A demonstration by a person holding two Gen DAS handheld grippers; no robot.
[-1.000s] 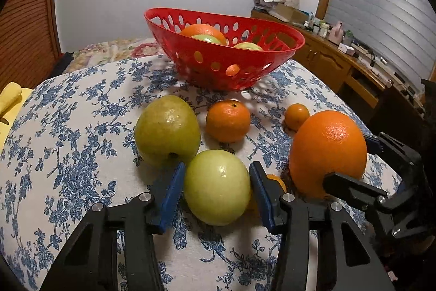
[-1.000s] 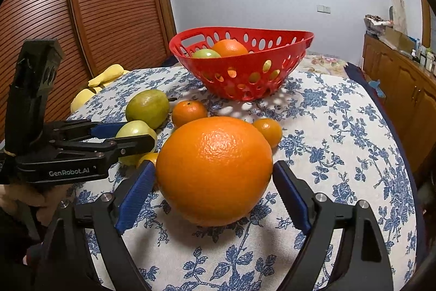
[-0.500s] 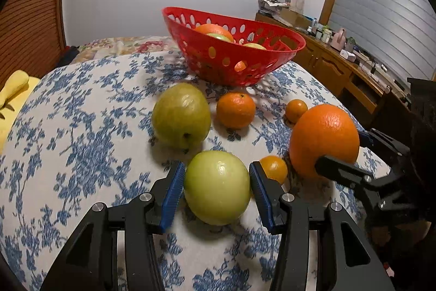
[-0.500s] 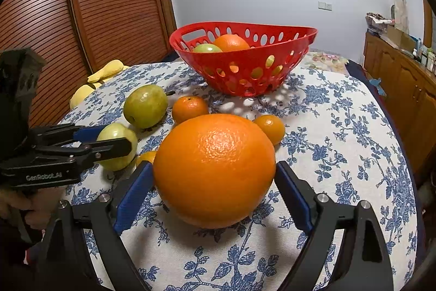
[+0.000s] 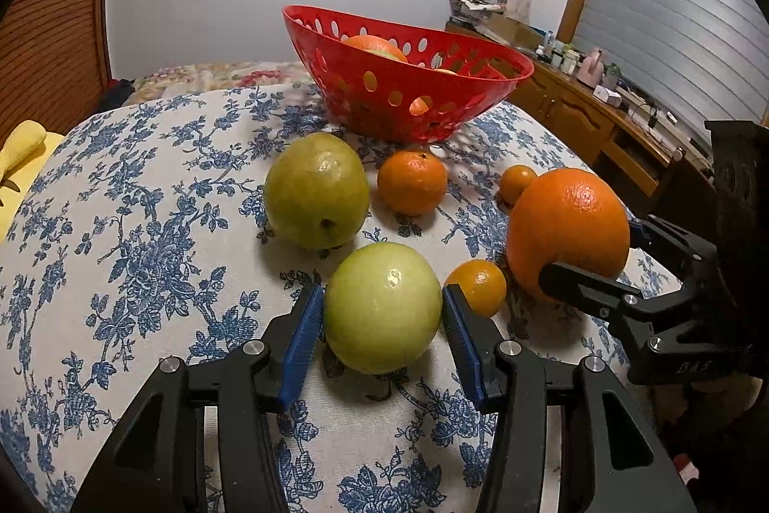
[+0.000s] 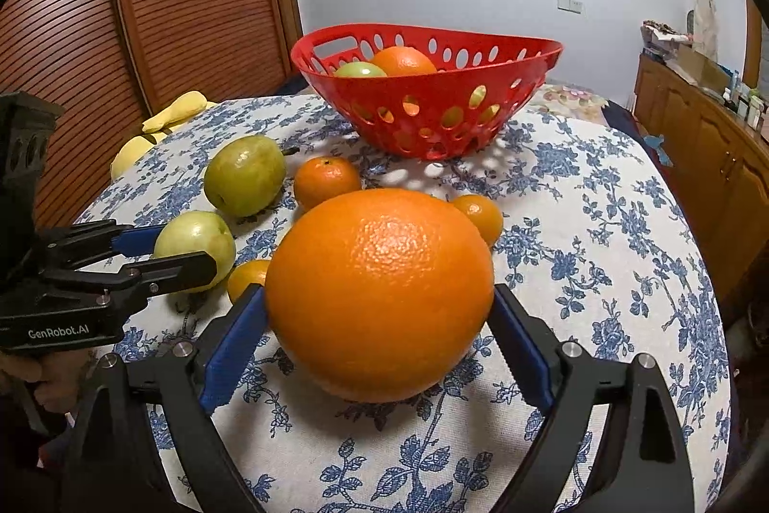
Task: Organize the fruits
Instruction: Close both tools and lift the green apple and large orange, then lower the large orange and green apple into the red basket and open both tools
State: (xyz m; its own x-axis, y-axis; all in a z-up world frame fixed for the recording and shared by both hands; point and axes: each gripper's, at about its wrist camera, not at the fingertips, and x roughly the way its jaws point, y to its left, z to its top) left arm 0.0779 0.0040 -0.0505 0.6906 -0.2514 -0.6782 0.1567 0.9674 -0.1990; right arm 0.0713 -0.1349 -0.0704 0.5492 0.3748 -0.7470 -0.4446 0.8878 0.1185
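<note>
Home bedrm: quilted bed (image 5: 211,75), wood cabinets (image 6: 711,138), floral tablecloth (image 6: 601,195).

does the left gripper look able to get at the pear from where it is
Probably not yet: the left gripper has its jaws shut on the green apple, which sits directly between it and the pear behind.

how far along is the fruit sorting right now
Partly done. The red basket already holds an orange and a green fruit. In hand: the left hand-held gripper clamps a green apple, and the right hand-held gripper clamps the big orange. Left on the table: the pear, a tangerine and two small oranges.
</note>
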